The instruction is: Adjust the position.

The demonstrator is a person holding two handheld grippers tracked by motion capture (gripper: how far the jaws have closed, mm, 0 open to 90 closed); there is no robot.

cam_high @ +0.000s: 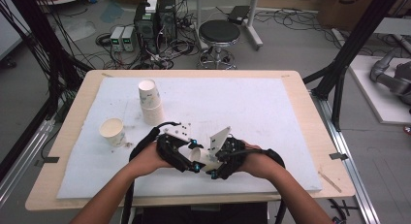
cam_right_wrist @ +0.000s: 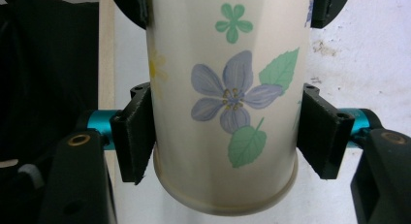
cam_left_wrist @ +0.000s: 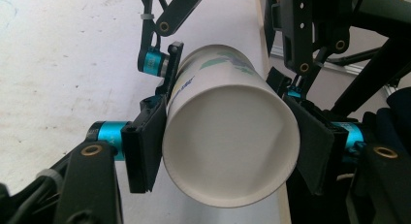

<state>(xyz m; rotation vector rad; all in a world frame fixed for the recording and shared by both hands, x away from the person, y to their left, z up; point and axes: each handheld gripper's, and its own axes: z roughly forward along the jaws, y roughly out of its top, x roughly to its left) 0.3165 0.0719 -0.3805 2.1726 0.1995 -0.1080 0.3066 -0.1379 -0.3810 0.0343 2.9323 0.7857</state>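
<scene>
A paper cup (cam_high: 197, 155) printed with purple flowers and green leaves is held above the front middle of the white mat (cam_high: 252, 103). My left gripper (cam_high: 190, 158) comes in from the left and is shut on it. In the left gripper view its pads (cam_left_wrist: 145, 151) press both sides of the cup (cam_left_wrist: 232, 136), whose round white end faces the camera. My right gripper (cam_high: 215, 161) comes in from the right. Its pads (cam_right_wrist: 138, 136) touch both sides of the cup (cam_right_wrist: 223, 98). The right gripper (cam_left_wrist: 230, 76) also grips farther along the cup in the left gripper view.
A stack of upturned paper cups (cam_high: 151, 103) stands at the back left of the mat. A single upright cup (cam_high: 112, 132) stands nearer the left edge. The wooden table (cam_high: 300, 98) borders the mat. A black stool (cam_high: 219, 35) and electronics on the floor lie beyond.
</scene>
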